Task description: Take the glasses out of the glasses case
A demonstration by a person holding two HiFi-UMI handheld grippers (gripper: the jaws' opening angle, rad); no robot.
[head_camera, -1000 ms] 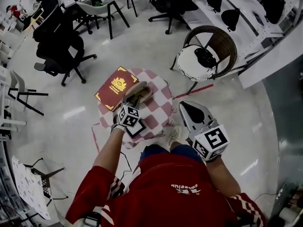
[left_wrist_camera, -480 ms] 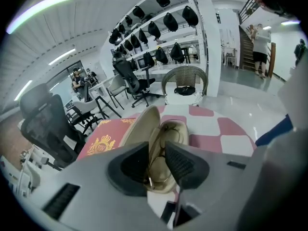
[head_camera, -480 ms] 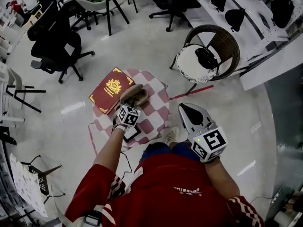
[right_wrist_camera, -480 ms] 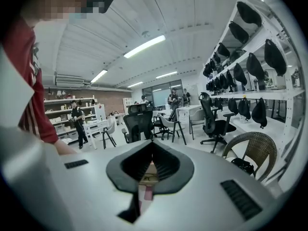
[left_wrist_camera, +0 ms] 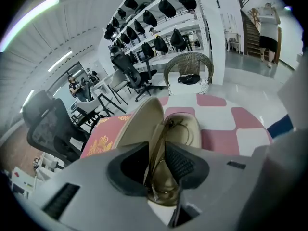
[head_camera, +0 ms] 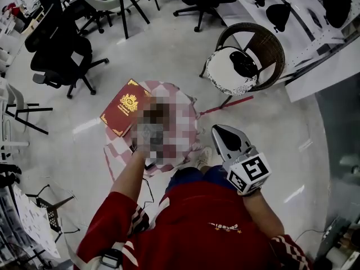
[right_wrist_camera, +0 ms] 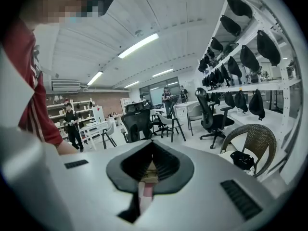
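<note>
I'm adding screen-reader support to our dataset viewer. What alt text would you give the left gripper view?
The left hand-held gripper has its jaws closed on the glasses in an open beige glasses case on a pink-and-white checked table. A red book with a gold crest lies left of the case; office chairs stand behind.

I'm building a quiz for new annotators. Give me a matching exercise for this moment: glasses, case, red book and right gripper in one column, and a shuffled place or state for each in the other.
Column one:
1. glasses
2. case
3. red book
4. right gripper

Column two:
A. lies flat beside the case
B. jaws together, nothing between them
C. lid open
D. pinched between the jaws of the left gripper

Pairs: 1-D, 2-C, 3-A, 4-B
</note>
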